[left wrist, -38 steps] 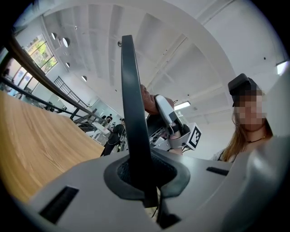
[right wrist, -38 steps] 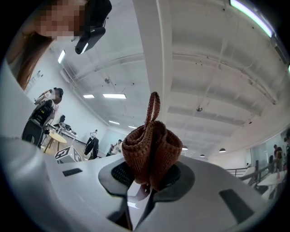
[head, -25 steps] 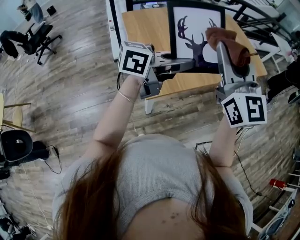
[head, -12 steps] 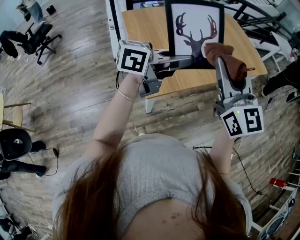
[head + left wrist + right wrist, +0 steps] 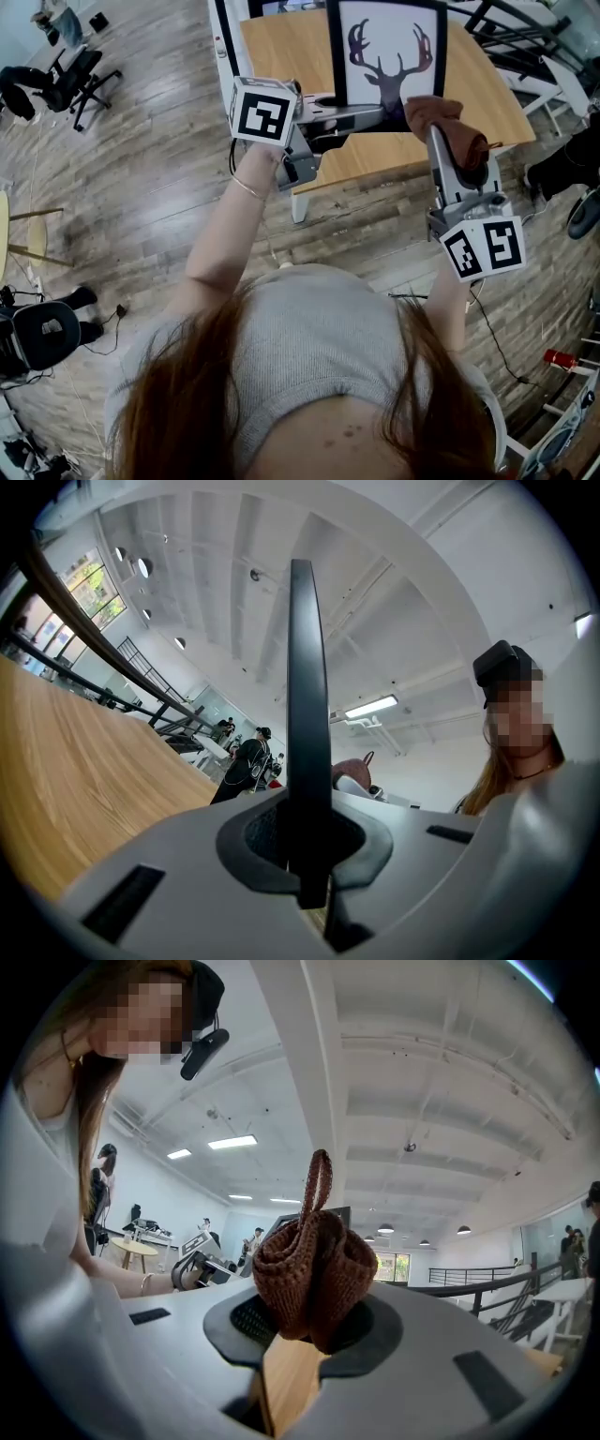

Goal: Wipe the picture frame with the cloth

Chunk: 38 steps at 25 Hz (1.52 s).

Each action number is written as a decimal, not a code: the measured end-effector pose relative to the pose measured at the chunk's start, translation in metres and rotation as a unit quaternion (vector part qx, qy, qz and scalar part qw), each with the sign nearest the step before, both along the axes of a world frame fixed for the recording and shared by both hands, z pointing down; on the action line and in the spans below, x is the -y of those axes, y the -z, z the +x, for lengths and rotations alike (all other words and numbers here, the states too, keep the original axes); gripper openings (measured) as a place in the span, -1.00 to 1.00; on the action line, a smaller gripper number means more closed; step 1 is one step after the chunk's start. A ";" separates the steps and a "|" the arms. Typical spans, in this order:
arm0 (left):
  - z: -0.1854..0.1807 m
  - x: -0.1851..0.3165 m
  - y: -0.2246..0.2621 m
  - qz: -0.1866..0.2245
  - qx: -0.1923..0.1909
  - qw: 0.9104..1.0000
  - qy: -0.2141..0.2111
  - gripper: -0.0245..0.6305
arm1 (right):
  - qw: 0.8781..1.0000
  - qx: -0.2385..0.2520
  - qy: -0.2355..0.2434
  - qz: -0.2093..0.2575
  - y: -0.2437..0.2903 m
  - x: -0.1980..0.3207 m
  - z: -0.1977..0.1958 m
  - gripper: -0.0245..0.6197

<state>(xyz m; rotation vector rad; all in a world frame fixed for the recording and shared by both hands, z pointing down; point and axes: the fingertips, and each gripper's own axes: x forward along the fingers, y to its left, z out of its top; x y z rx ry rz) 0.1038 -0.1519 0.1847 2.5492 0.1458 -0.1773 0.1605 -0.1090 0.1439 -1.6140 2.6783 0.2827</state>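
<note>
One picture frame (image 5: 389,56), black-edged and bearing a dark stag's head with antlers on white, is seen upright over the single wooden tabletop (image 5: 281,56), about midway between its left and right edges. Whether its bottom edge rests on the wood cannot be told. Two tongs are held, one in each hand, and each carries one cube with square markers. The left tongs (image 5: 370,117) are clenched on the frame at its lower left side. In the left gripper view the frame (image 5: 302,714) is seen edge-on as one thin dark bar rising from between the closed jaws. One cloth (image 5: 452,127), brown and crocheted with a small loop at its top, is bunched up and pinched in the right tongs (image 5: 441,131). It is placed at the frame's lower right corner, though contact with the frame cannot be made out. In the right gripper view the cloth (image 5: 314,1269) is shown squeezed between the jaws. Two black office chairs (image 5: 56,80) are seen on the wooden floor, well apart from the tabletop.
</note>
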 end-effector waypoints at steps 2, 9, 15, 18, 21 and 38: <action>0.000 -0.001 0.000 -0.003 -0.003 1.000 0.000 -0.87 | 1.000 -0.002 0.000 -0.001 -0.002 -0.002 0.000 -0.62; 0.000 0.002 -0.004 -0.029 -0.008 1.000 0.003 -0.87 | 1.000 -0.014 0.005 -0.015 -0.008 -0.005 0.001 -0.62; -0.003 -0.009 -0.028 -0.077 -0.012 0.997 0.000 -0.87 | 1.000 0.009 0.013 -0.019 -0.010 -0.017 -0.005 -0.62; -0.024 -0.030 -0.074 -0.096 -0.019 0.995 0.005 -0.87 | 1.000 0.018 0.008 -0.016 -0.040 -0.040 -0.025 -0.62; -0.023 -0.022 -0.102 -0.129 -0.017 0.991 0.017 -0.87 | 0.999 0.023 0.006 -0.042 -0.055 -0.028 -0.025 -0.62; 0.021 0.024 -0.238 -0.274 0.023 0.961 0.038 -0.87 | 0.985 0.100 0.021 -0.140 -0.148 0.080 -0.022 -0.62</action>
